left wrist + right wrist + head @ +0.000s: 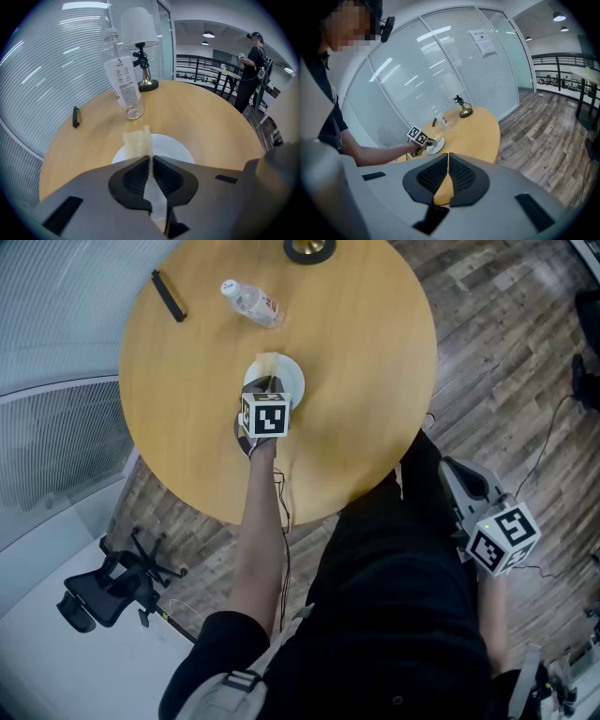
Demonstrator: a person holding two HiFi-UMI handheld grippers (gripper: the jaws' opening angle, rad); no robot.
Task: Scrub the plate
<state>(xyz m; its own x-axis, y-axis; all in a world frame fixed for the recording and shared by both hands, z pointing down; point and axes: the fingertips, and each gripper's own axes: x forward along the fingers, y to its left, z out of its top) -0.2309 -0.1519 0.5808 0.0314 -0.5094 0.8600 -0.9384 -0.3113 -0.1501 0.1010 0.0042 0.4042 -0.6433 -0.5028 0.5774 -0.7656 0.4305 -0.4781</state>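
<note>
1. here the left gripper (151, 161) is clenched on a sponge (137, 140); its pads pinch the near edge of that pale yellow, grainy strip, and the rest sticks out ahead of the jaws.
2. the plate (176, 149), white and round, lies directly under and just ahead of the left gripper's tips, flat on the round wooden table (206, 117).
3. the sponge reaches out over the left part of the plate, with its far end at the plate's far rim; no view shows whether its lower edge touches the plate.
4. straight ahead of the left gripper, just past the plate, stands a clear plastic bottle (123, 77) with a label, upright on the table.
5. farther ahead, beyond the bottle, a lamp (140, 42) with a white shade and a brass-coloured base stands near the table's far edge.
6. ahead and to the left of the jaws, well apart from the plate, a small black bar (75, 116) lies on the table.
7. the right gripper (448, 164) has its jaws together with nothing between them; it hangs off the table, over the plank floor (506, 352) beside the person's right leg.
8. from the right gripper, the table, the plate and the left gripper lie far ahead and to the left.
9. far ahead and to the right of the left gripper, a person in dark clothes (251, 70) stands by a railing.
</note>
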